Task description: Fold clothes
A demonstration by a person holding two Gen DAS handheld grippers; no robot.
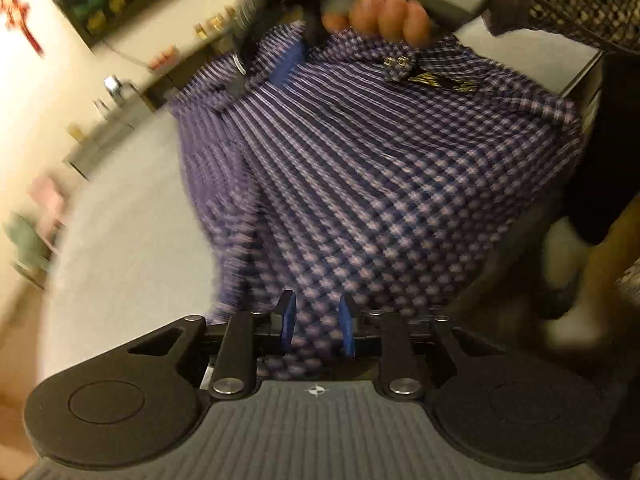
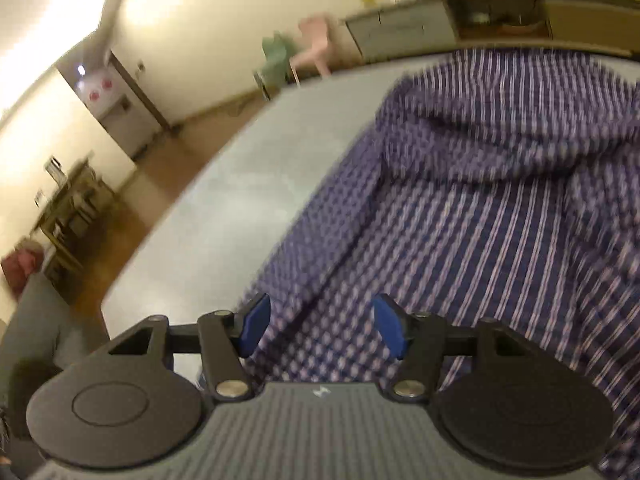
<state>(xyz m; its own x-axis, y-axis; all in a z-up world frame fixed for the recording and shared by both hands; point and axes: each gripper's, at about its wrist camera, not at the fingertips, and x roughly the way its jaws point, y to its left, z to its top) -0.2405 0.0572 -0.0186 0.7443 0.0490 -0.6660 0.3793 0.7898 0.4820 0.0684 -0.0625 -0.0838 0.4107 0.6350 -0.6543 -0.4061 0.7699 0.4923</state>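
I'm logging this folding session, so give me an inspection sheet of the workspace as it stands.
Surface: grey tabletop, bare beside the garment.
Job's things: purple checked shirt spread out and rumpled, collar at its far end.
Clutter: nothing seen on the table.
Grippers: left gripper jaws apart over the fabric; right gripper wide open above the shirt, gripping nothing; a hand holds it.
Cables: nothing seen.
Surroundings: sideboard with small items, pink chair, green chair.

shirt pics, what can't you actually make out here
- Shirt weave: motion-blurred in both wrist views.
- Collar tag, left view: too small and blurred to read.
- Right gripper, left view: jaws smeared, partly behind a hand.
- Shirt's right side, right view: cut by the frame edge.
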